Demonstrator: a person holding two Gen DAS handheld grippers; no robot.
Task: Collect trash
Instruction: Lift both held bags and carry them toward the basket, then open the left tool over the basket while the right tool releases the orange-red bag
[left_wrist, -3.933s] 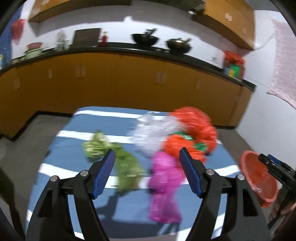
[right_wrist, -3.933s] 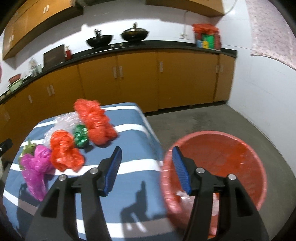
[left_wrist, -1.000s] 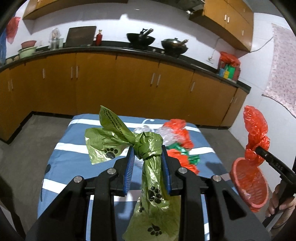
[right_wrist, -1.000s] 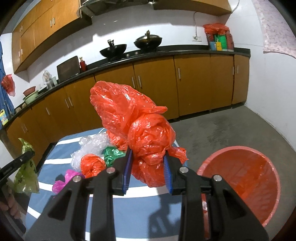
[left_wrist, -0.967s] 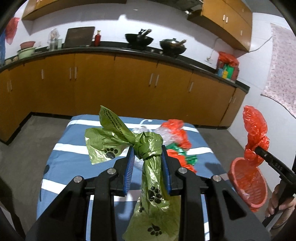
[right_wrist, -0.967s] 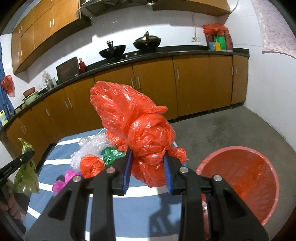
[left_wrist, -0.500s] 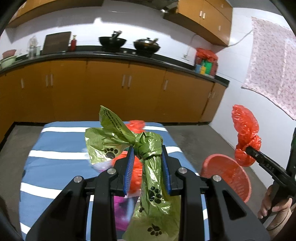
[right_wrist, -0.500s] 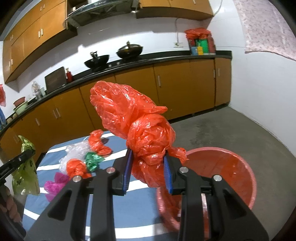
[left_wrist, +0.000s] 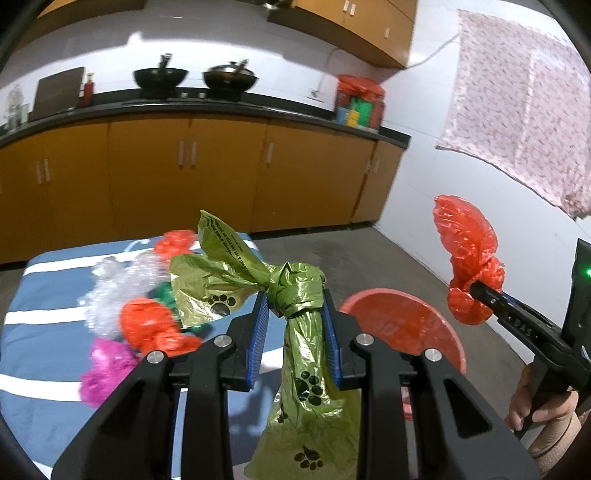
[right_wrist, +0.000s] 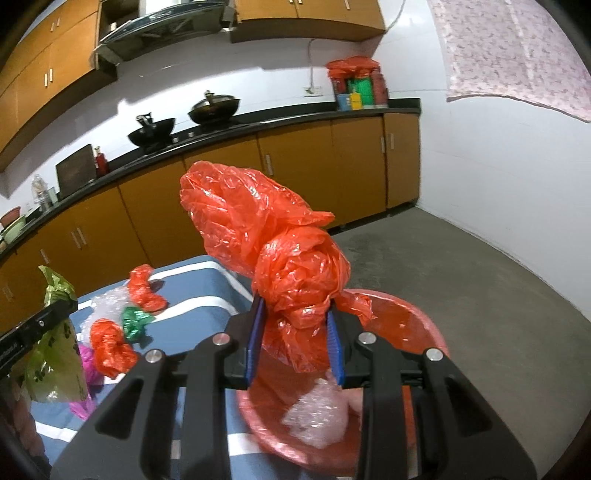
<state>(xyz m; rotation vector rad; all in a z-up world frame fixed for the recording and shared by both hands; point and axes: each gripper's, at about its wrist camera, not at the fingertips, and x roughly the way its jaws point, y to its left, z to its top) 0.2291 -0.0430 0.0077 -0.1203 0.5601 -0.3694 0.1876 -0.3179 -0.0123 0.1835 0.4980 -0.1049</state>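
Two knotted bags head for the red tub (right_wrist: 417, 325): the right gripper (right_wrist: 295, 343), clamped on an orange bag (right_wrist: 280, 258), hangs over the tub's near rim, while the left gripper (left_wrist: 293, 332), clamped on a green bag (left_wrist: 303, 354), sits left of the tub, beside the striped table (left_wrist: 40, 280). The right hand looks nearer to dropping. Both bags hang upright.

Bags (left_wrist: 147, 325) on table (left_wrist: 44, 369), basin (left_wrist: 402, 325) just right of it
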